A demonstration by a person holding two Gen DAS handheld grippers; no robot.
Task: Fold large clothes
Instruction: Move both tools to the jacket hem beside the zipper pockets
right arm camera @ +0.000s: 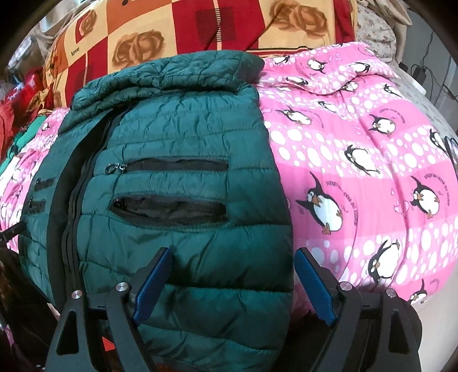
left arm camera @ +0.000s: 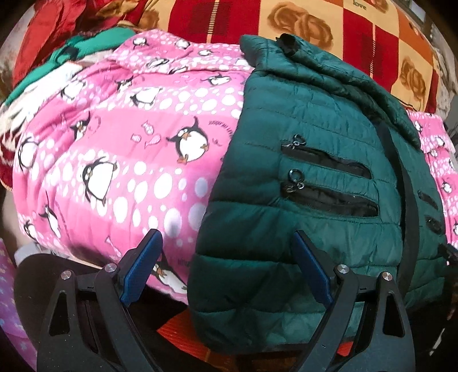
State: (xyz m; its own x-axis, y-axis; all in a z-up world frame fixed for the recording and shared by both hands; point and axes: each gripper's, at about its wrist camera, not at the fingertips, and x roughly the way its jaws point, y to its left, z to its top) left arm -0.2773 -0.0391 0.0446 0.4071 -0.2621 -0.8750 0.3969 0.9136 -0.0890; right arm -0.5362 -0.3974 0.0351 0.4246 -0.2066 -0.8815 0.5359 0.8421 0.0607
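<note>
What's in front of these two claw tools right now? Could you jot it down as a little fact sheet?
garment: green puffer jacket, lying front up
pockets: zip pockets, one gaping open
underneath: pink penguin quilt
behind: rose-patterned blanket
left gripper: open, at the jacket's near edge, holding nothing
right gripper: open over the jacket's hem, holding nothing

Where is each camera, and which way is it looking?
Left wrist view: sits on the left tongs, looking down along them at the green jacket's left edge and the pink penguin blanket; only the open tongs show.
Right wrist view: sits on the right tongs, looking down at the jacket's right half and the blanket; only the open tongs show.
Shared: jacket, blanket, and the checked rose blanket behind.
</note>
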